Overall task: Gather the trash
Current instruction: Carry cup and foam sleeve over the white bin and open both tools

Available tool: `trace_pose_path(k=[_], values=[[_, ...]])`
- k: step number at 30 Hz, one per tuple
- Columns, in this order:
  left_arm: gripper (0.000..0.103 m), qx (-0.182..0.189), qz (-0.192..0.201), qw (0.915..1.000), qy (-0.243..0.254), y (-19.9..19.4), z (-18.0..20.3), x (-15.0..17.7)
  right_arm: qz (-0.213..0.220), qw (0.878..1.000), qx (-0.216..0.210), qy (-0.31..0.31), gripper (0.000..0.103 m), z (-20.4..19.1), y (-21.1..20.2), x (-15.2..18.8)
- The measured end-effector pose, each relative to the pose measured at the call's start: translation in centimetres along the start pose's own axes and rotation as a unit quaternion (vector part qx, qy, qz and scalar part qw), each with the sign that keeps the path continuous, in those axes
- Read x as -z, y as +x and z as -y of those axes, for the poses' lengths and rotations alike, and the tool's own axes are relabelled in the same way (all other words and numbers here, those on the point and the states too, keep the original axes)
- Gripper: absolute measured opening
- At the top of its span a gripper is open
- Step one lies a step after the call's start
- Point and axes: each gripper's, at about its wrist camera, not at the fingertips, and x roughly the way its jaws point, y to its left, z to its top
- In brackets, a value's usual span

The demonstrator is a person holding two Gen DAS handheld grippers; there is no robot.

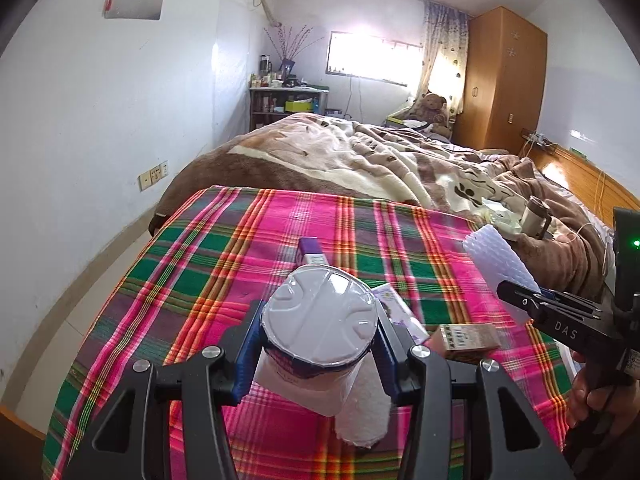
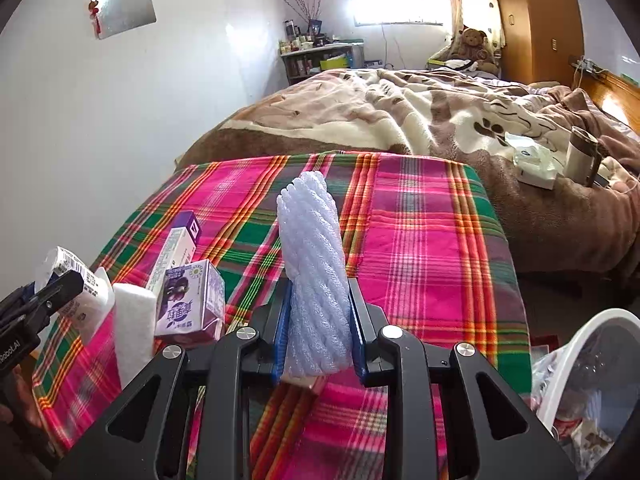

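Above the plaid table (image 1: pixel 248 240), the left gripper (image 1: pixel 318 344) is pinching a cup (image 1: pixel 320 320) and the right gripper (image 2: pixel 318 320) is pinching foam netting (image 2: pixel 314 264); keep both level while carrying them to the bin (image 2: pixel 592 332).

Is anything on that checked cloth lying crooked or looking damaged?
Yes: the purple drink carton lies tipped on its side, bottom end crumpled, and a white foam block leans against it. It looks like discarded rubbish.

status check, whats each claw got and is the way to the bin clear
Left claw shut on foil-lidded cup. Right claw shut on foam net sleeve. White bin low at right, open, nothing between it and right claw.
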Motion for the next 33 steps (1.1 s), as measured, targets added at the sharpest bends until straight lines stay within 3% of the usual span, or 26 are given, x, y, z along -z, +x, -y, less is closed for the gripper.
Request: trace_pose_path(k=[13, 33], values=[[0.050, 0.044, 0.026, 0.9981, 0.034, -3.6, 5.3, 0.0, 0.038, 0.999, 0.008, 0.025, 0.027, 2.3, -4.7, 1.3], [0.050, 0.132, 0.027, 0.9864, 0.095, -5.6, 15.2, 1.6, 0.078, 0.991, 0.077, 0.072, 0.027, 8.0, -11.2, 4.4]])
